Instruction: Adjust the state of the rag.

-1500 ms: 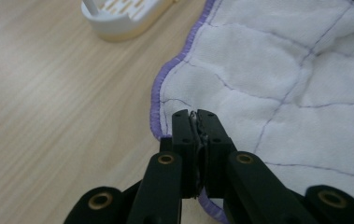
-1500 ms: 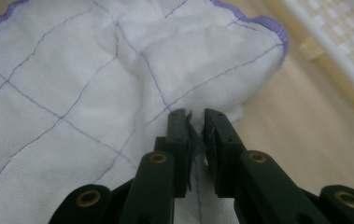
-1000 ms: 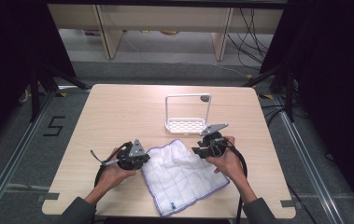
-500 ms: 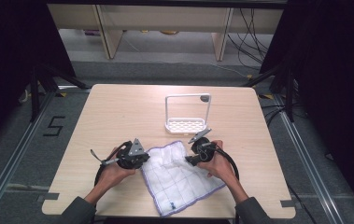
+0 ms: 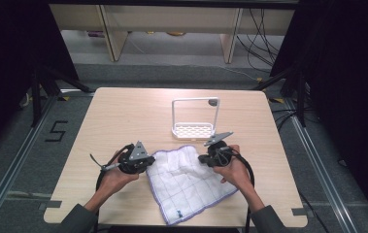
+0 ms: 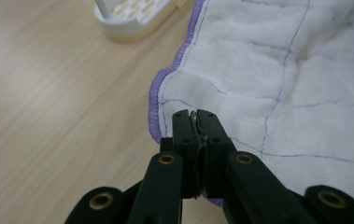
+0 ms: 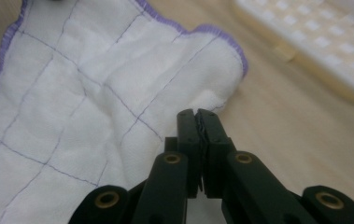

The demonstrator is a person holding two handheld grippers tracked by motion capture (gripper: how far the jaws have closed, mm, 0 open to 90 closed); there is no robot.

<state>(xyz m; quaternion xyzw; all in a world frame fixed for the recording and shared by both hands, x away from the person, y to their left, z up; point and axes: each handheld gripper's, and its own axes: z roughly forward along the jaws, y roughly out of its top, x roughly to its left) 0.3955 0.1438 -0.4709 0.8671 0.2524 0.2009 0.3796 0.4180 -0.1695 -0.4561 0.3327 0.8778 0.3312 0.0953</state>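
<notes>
White quilted cloth with purple hem spread flat on the near half of the light wooden table, just in front of a white plastic rack. Left gripper clamped on the cloth's left edge. Right gripper at the cloth's far right corner, jaws just closed, pinching the cloth's edge there.

A white cloth with purple stitched grid lines and purple hem lies rumpled and skewed on the counter, its far edge bunched up
</notes>
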